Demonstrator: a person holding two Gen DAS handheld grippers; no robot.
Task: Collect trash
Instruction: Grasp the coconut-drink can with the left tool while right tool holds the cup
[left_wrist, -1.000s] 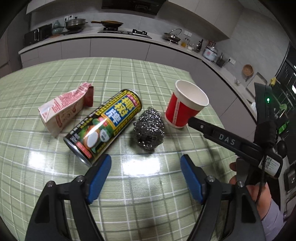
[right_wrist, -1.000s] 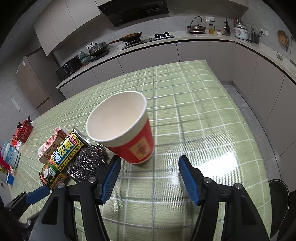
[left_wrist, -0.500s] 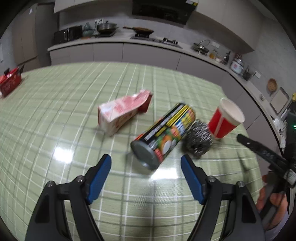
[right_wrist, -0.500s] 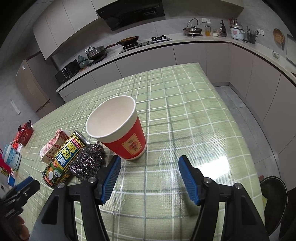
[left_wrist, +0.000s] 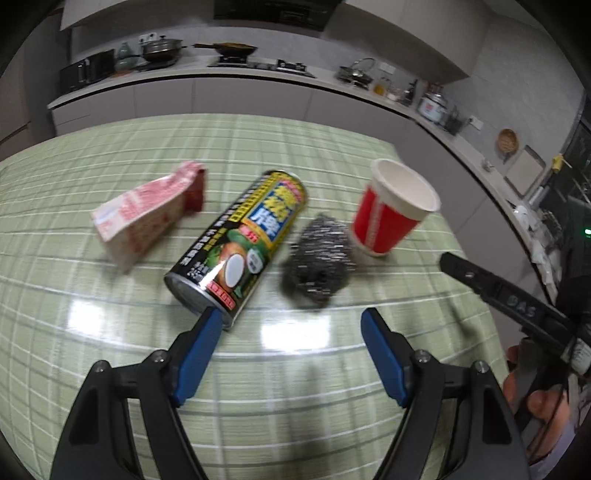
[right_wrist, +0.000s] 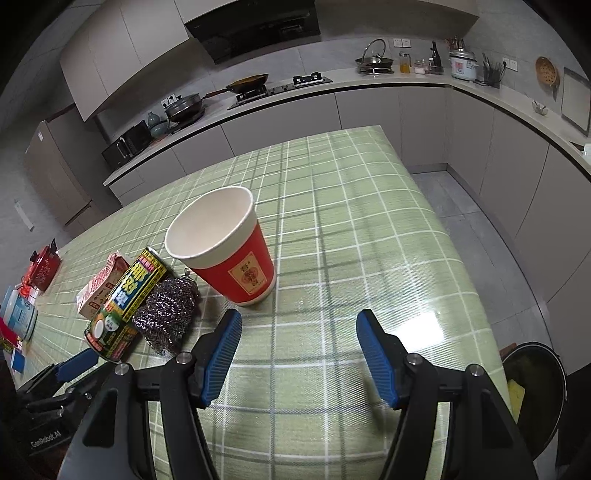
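On the green checked table lie a crushed pink-white carton (left_wrist: 147, 214), a black-yellow drink can (left_wrist: 240, 243) on its side, a steel wool ball (left_wrist: 317, 266) and an upright red paper cup (left_wrist: 391, 210). My left gripper (left_wrist: 291, 328) is open and empty, just in front of the can's end and the steel wool. My right gripper (right_wrist: 297, 332) is open and empty, close in front of the red cup (right_wrist: 229, 251). The can (right_wrist: 125, 299), steel wool (right_wrist: 166, 310) and carton (right_wrist: 99, 288) lie left of the cup in the right wrist view.
A black bin (right_wrist: 535, 387) stands on the floor past the table's right edge. Red and white items (right_wrist: 26, 291) sit at the table's far left. Kitchen counters (right_wrist: 369, 85) with pots run behind. The right gripper's finger (left_wrist: 498, 291) shows at right in the left wrist view.
My left gripper swung out to the left and has come back toward the can and steel wool. My right gripper has pulled back a little from the cup.
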